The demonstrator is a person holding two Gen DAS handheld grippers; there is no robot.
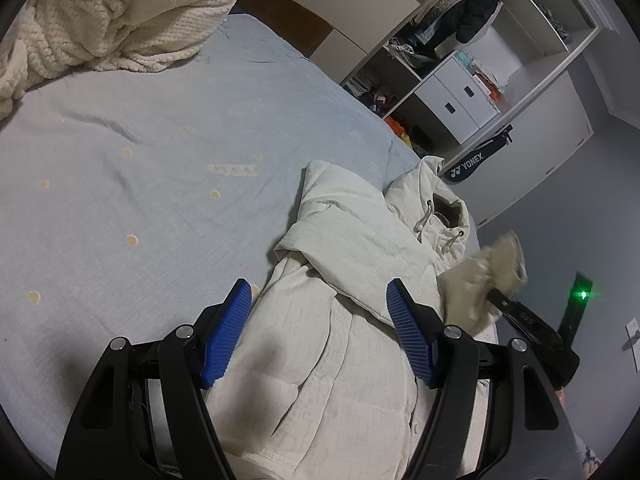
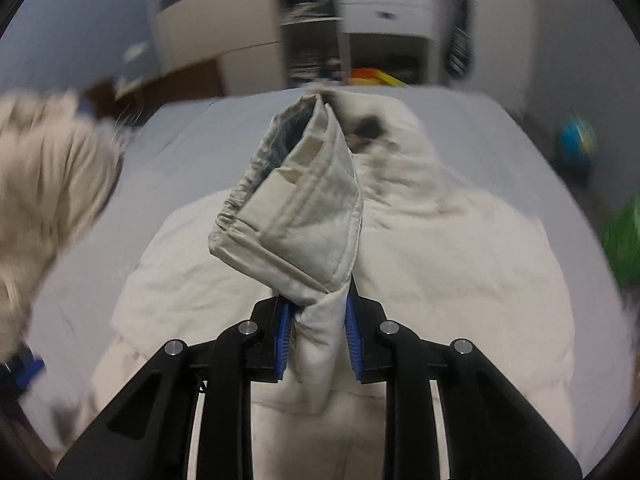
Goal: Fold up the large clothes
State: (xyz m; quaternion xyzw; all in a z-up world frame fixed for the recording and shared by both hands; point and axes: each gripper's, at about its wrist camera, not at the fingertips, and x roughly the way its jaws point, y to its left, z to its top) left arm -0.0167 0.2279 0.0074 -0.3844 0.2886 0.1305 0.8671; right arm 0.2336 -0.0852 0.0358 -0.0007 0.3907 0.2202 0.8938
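1. Right hand-held gripper (image 2: 316, 336) has its blue pads pressed in on a sleeve (image 2: 296, 216) of the cream jacket (image 2: 440, 280), the cloth pinched between them and the elasticated cuff end standing up in front of the camera.
2. Left hand-held gripper (image 1: 320, 332) hangs with its two blue pads spread wide apart over the jacket (image 1: 340, 380), gripping nothing.
3. In the left wrist view the right hand-held gripper (image 1: 496, 304) shows as a blurred black shape with a blurred bunch of cream cloth at its tip, off the bed's right edge.
4. The jacket is quilted, with a hood (image 1: 432, 200) and drawcords; it lies along the right edge of the bed (image 1: 120, 200), hood toward the far right corner. One sleeve (image 1: 332, 208) is laid across the body.
5. The bed carries a light blue sheet with pale yellow dots and the word LUCKY.
6. A cream knitted blanket (image 1: 120, 12) is heaped at the bed's far left corner.
7. Beyond the bed stands an open wardrobe (image 1: 480, 60) with clothes and white drawers; a dark Yonex racket bag (image 1: 476, 160) leans at its foot.
8. The right wrist view is blurred away from the sleeve.
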